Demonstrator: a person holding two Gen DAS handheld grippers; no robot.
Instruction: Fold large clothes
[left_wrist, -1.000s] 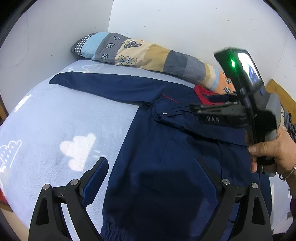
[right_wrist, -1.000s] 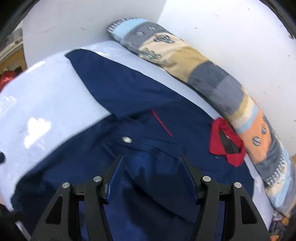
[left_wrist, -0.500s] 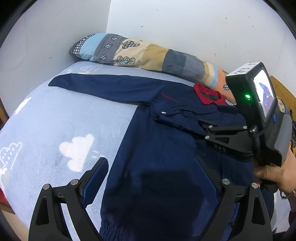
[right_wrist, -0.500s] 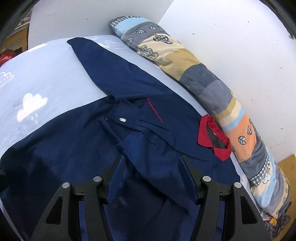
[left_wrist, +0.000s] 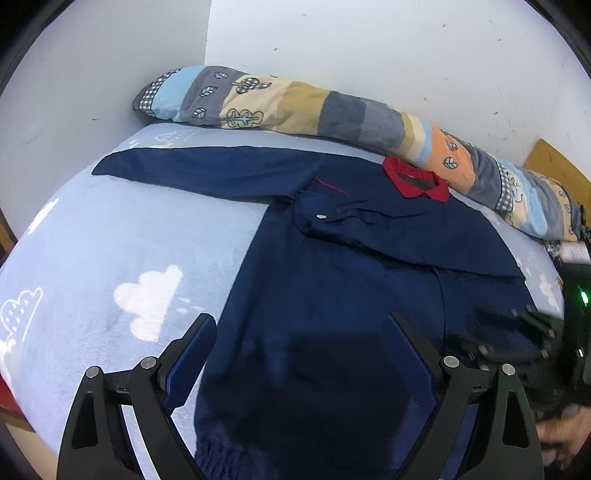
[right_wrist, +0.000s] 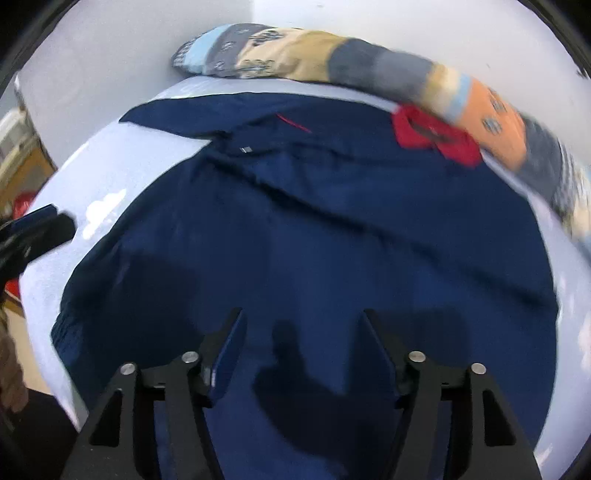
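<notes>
The right gripper (right_wrist: 301, 354) has pulled back from the red collar (left_wrist: 415, 181), jaws wide and empty like the left gripper (left_wrist: 299, 354); the navy jacket (left_wrist: 332, 295) lies flat, one sleeve folded across, the other (left_wrist: 207, 171) still outstretched.

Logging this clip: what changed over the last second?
The right tongs pulled back from the collar toward the hem, open and empty. The jacket lies as before, one sleeve still spread; the left tongs stay open.
</notes>
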